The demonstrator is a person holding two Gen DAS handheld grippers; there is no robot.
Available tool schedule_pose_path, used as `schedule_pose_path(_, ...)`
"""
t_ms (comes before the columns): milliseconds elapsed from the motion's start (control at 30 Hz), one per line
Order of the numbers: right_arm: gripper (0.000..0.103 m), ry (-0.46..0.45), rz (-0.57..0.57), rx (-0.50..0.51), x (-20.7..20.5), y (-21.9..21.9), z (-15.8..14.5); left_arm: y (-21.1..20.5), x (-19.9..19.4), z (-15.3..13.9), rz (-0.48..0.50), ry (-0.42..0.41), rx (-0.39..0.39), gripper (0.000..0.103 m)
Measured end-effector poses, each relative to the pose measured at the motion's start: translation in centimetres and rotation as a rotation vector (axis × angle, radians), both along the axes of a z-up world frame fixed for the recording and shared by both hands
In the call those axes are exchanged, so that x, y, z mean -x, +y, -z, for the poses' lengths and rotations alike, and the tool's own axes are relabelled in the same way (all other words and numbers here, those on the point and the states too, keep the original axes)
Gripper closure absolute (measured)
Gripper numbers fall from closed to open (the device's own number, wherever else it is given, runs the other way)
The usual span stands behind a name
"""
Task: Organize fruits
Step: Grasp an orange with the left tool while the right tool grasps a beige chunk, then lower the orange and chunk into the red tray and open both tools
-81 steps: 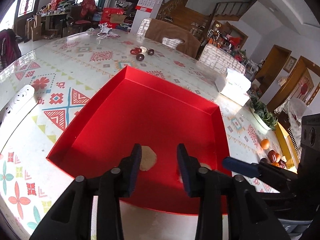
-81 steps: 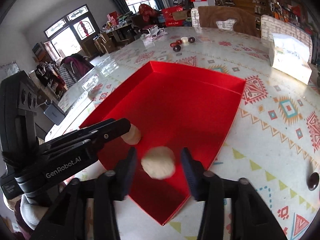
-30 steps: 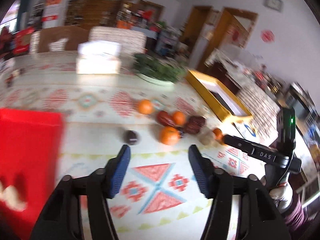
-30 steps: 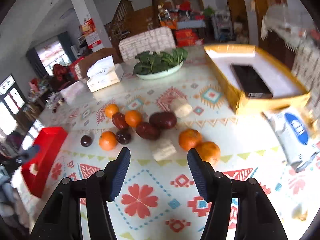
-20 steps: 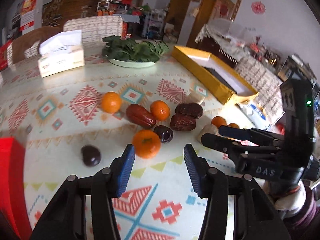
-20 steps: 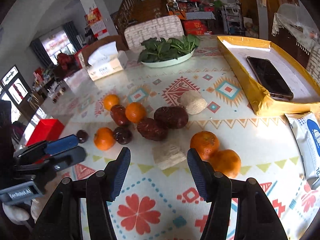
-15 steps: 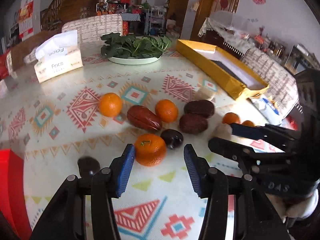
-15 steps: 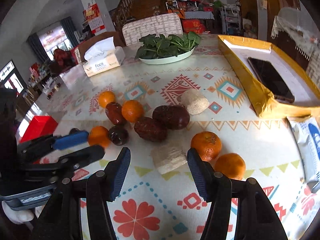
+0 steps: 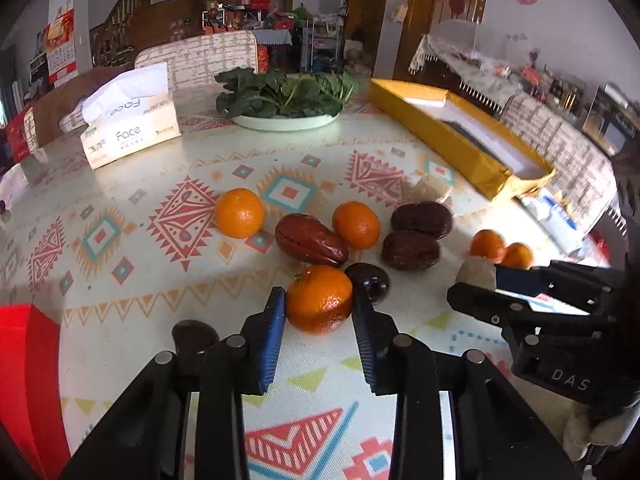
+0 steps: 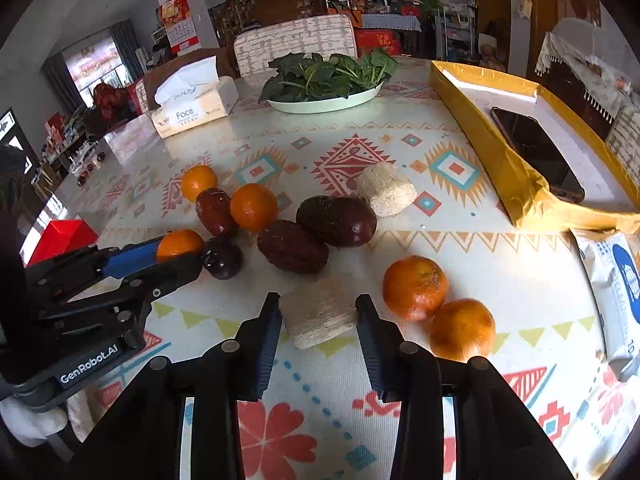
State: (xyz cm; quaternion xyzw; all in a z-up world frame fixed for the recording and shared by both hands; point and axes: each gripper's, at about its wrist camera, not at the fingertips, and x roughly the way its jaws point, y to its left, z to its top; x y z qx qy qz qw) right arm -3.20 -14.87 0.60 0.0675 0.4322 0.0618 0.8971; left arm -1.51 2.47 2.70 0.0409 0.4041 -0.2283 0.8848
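Fruits sit scattered mid-frame; I'm at the pickup step. My left gripper is closing on an orange, my right gripper closing on a pale rice cake. Next, I reckon: lift both toward the red tray at lower left.

At lower centre the left hand-held gripper is closing its jaws on an orange on the patterned counter, a dark plum just beyond, the right hand-held gripper at right.
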Motion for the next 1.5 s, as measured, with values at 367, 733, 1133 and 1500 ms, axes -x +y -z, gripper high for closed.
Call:
schedule_pose_path(367, 0.062, -0.067, -0.051, -0.05, 3.0, 1.7, -2.8, 7.3, 5.1, -5.6, -0.117, -0.093, 0.225, 0.071)
schedule_pose_path(733, 0.062, -0.137, -0.212, -0.098, 4.1, 9.8, -7.2, 20.0, 9.9, -7.5, -0.356, -0.164, 0.282, 0.07)
schedule_pose_path(1133, 0.061, -0.052, -0.488, -0.17, 1.2, 26.1, -6.7, 33.4, 11.0, -5.0, -0.66, -0.129, 0.238, 0.07)
schedule_pose_path(1500, 0.061, 0.057, -0.554, -0.086, -2.9, 34.9, -2.3, 36.1, 8.4, -2.0, -0.683, -0.038, 0.212, 0.07)
